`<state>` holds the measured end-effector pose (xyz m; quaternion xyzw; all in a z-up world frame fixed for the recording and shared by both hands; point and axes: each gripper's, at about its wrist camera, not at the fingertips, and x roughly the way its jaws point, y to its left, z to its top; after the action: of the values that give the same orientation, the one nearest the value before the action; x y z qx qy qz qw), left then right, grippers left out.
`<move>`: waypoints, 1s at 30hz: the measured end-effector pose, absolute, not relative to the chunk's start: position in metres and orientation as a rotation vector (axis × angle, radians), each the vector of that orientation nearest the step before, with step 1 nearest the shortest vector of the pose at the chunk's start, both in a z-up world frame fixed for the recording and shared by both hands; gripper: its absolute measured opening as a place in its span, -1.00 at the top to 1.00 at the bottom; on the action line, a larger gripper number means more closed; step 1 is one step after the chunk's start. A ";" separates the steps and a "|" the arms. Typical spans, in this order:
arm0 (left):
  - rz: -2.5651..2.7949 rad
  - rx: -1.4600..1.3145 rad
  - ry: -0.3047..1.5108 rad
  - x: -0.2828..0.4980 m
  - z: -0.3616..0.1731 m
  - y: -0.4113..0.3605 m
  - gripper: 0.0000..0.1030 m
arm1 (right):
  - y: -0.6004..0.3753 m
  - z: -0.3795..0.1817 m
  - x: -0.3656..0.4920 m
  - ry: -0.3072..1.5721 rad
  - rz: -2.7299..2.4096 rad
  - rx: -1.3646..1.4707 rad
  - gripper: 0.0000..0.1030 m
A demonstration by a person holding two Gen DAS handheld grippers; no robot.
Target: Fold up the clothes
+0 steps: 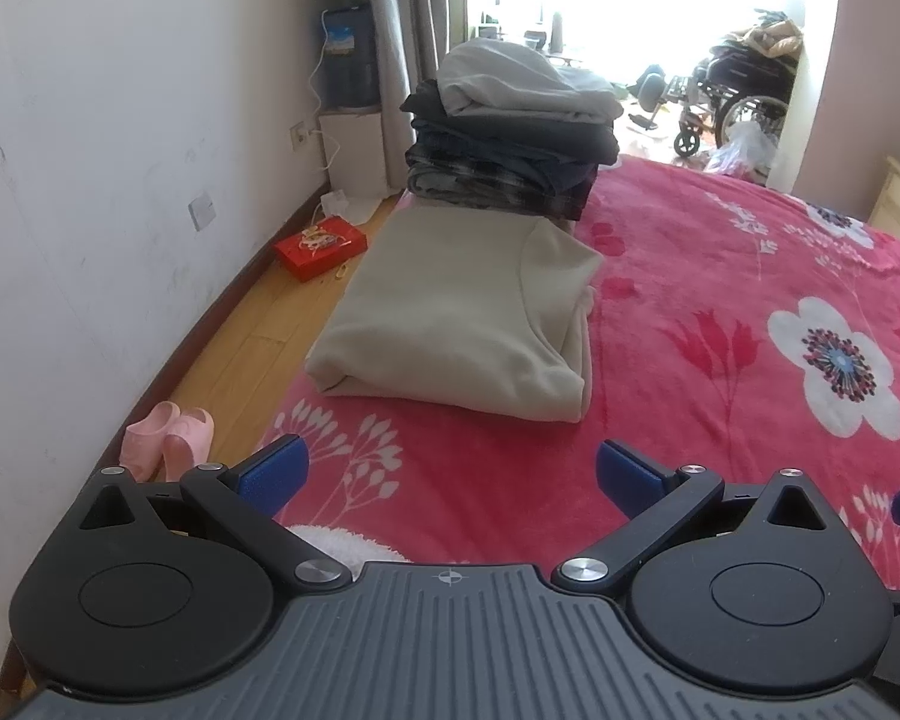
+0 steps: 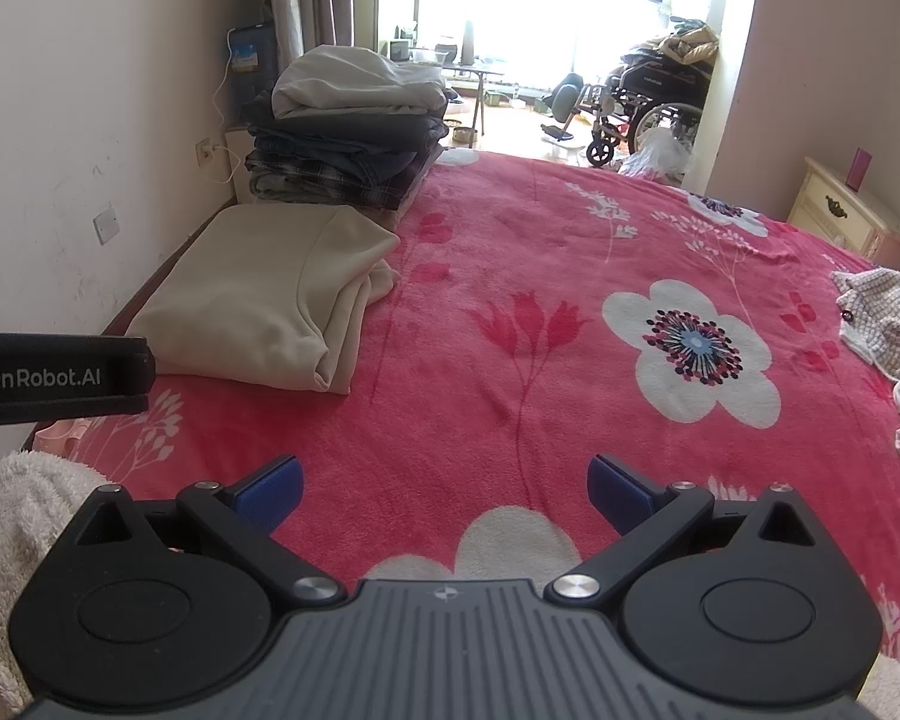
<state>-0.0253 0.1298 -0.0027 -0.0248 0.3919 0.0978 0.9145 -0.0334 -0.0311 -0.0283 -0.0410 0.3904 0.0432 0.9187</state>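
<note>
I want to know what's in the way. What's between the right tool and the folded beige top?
Only bare pink flowered blanket lies between the right tool and the folded beige top, in the right wrist view.

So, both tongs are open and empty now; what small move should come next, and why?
Probably swing the right tongs toward the unfolded checked garment at the right edge of the bed. The beige garment already lies folded beside the stack of folded clothes, and the left tongs are also open and hold nothing, so a new piece seems due.
</note>
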 end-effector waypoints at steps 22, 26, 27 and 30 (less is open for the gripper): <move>0.206 -0.056 0.804 -0.026 -0.002 0.131 -1.00 | -0.030 -0.028 -0.033 0.801 0.088 -0.085 -1.00; 0.206 -0.055 0.804 -0.025 -0.002 0.131 -1.00 | -0.030 -0.028 -0.033 0.802 0.088 -0.086 -1.00; 0.206 -0.055 0.804 -0.025 -0.002 0.131 -1.00 | -0.030 -0.028 -0.033 0.802 0.089 -0.086 -1.00; 0.205 -0.054 0.806 -0.025 -0.002 0.130 -1.00 | -0.030 -0.027 -0.033 0.802 0.088 -0.086 -1.00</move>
<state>-0.0250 0.1304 -0.0018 -0.0261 0.3915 0.0997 0.9144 -0.0326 -0.0299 -0.0273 -0.0418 0.3903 0.0429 0.9187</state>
